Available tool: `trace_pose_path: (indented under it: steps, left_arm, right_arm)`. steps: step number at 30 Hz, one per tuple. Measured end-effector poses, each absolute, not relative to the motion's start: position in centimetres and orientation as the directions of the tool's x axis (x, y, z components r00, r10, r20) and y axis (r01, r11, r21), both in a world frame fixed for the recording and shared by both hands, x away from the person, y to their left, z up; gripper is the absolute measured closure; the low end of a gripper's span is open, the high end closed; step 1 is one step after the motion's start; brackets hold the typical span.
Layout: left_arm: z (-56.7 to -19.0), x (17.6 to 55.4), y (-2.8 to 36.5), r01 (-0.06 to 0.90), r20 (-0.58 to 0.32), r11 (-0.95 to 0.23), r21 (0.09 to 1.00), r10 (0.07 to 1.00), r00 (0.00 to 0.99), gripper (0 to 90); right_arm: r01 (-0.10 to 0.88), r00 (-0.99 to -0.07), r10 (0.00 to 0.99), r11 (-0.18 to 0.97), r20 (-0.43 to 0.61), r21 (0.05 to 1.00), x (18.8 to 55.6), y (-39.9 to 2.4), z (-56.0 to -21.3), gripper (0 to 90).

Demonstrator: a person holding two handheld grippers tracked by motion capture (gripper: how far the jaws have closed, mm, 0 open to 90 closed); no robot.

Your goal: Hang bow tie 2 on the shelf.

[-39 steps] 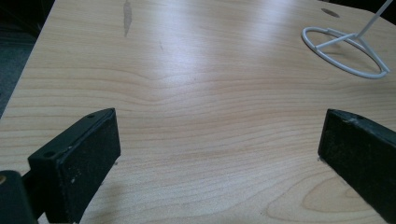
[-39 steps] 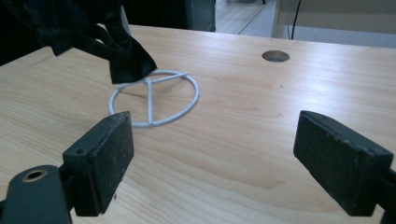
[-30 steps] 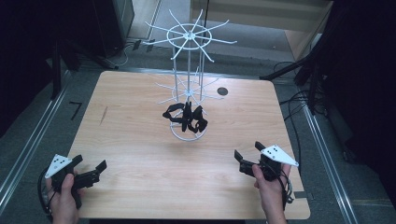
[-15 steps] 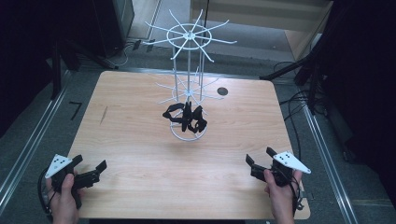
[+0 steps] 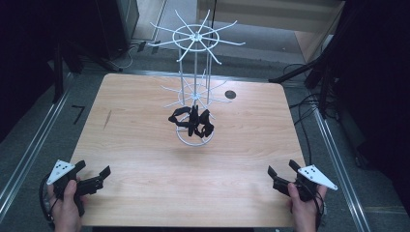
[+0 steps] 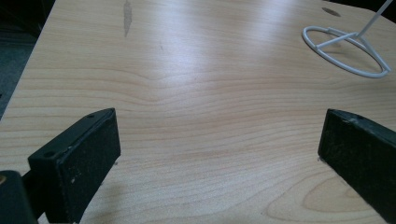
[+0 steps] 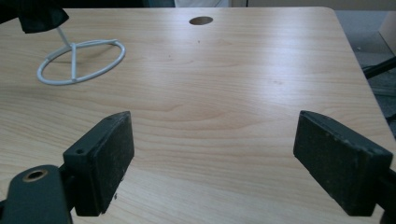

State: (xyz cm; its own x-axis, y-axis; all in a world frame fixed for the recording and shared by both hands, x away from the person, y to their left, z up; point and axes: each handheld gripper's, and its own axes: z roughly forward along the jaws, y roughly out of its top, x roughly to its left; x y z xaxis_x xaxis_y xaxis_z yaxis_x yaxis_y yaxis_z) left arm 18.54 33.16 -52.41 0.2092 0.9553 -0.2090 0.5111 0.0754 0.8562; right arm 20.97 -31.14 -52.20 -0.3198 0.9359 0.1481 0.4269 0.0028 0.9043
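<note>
High view shows both tongs, left tongs [image 5: 92, 178] and right tongs [image 5: 280, 177], wide apart near the table [image 5: 145, 159] front. Black glasses [image 5: 193, 121] hang on the white rack [image 5: 196, 96] at centre; light, fragile, best gripped at the frame.

Overhead forward-down; two low tool-mounted views sharing rack base [image 6: 345, 51].

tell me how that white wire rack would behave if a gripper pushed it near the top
The white wire rack is tall and thin on a small ring base, so a high push would probably tip it. Its thin open wire suggests it is light and may slide. The black items hanging low might steady it slightly.
</note>
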Motion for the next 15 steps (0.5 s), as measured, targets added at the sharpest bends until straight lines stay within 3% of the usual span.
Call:
trace_pose_path:
  steps: [15]
  left_arm:
    - [-52.4,18.5,33.2,0.511,-0.208,0.076,0.856,0.956,0.208,0.0]
  right_arm:
    - [0.453,-0.255,0.956,-0.017,0.148,0.891,19.8,-34.7,-53.2,12.7]
